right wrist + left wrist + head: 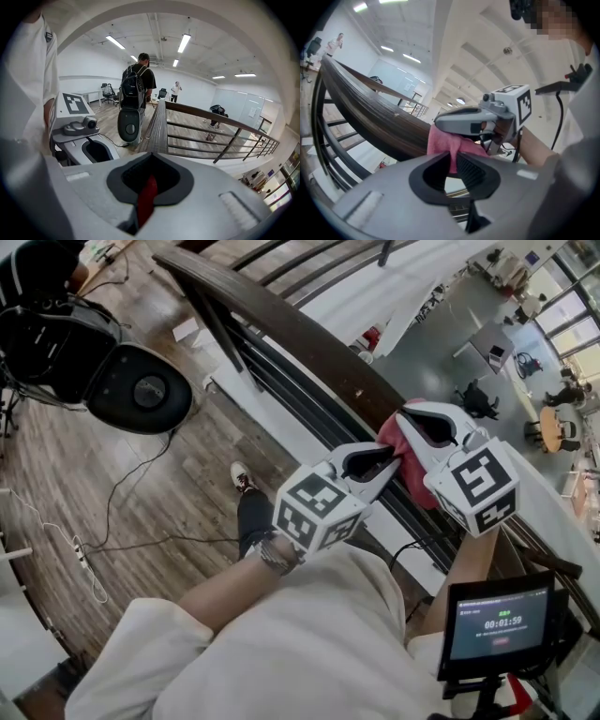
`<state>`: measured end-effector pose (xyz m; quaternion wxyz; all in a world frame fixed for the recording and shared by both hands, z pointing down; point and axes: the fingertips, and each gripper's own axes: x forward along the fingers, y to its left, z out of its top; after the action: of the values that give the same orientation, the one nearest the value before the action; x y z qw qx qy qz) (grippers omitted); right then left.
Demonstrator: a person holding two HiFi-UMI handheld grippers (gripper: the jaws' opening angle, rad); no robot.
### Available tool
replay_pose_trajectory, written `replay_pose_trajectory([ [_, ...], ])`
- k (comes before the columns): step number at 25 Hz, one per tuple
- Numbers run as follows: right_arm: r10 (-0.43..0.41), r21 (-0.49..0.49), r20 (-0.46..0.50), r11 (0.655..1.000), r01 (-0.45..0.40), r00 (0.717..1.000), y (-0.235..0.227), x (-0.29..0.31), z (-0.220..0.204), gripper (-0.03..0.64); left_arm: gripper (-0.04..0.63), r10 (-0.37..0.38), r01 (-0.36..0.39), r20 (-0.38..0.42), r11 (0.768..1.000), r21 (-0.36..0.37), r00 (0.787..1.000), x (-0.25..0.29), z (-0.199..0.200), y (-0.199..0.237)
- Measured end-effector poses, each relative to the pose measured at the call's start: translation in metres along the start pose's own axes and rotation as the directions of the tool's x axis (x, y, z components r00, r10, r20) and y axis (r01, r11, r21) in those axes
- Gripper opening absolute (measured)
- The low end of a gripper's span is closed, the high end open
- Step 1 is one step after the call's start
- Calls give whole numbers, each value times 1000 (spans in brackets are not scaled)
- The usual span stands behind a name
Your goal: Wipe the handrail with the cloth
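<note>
The dark wooden handrail (309, 343) runs from upper left to lower right, over black metal rails. A pink-red cloth (415, 479) lies bunched on top of it. My left gripper (394, 457) is shut on the cloth from the near side, and my right gripper (405, 418) is shut on it from the far side. In the left gripper view the cloth (451, 149) hangs pinched between the left gripper (452, 164) pads, against the handrail (370, 117), with the right gripper (473, 123) just beyond. In the right gripper view a red strip of cloth (147, 201) sits in the right gripper (149, 187), and the handrail (159, 126) stretches ahead.
A black rounded device (141, 385) and a dark bag (47, 343) stand on the wooden floor, with cables (122, 512) trailing. A person with a backpack (138, 79) stands by the rail. A small screen (497, 620) sits at lower right. Beyond the rail, a lower floor (553, 418) lies far below.
</note>
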<state>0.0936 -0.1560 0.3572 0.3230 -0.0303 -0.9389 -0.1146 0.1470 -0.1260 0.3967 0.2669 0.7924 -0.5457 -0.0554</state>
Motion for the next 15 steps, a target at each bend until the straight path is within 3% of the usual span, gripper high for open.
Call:
replay_pose_trajectory([
  [5, 12, 49, 30, 999, -13, 999, -2, -8, -6, 5, 55, -19, 19, -6, 1000, 7, 1000, 4, -6, -8],
  [15, -8, 9, -16, 1000, 8, 1000, -5, -7, -5, 4, 54, -32, 32, 8, 999, 15, 999, 6, 0, -11],
])
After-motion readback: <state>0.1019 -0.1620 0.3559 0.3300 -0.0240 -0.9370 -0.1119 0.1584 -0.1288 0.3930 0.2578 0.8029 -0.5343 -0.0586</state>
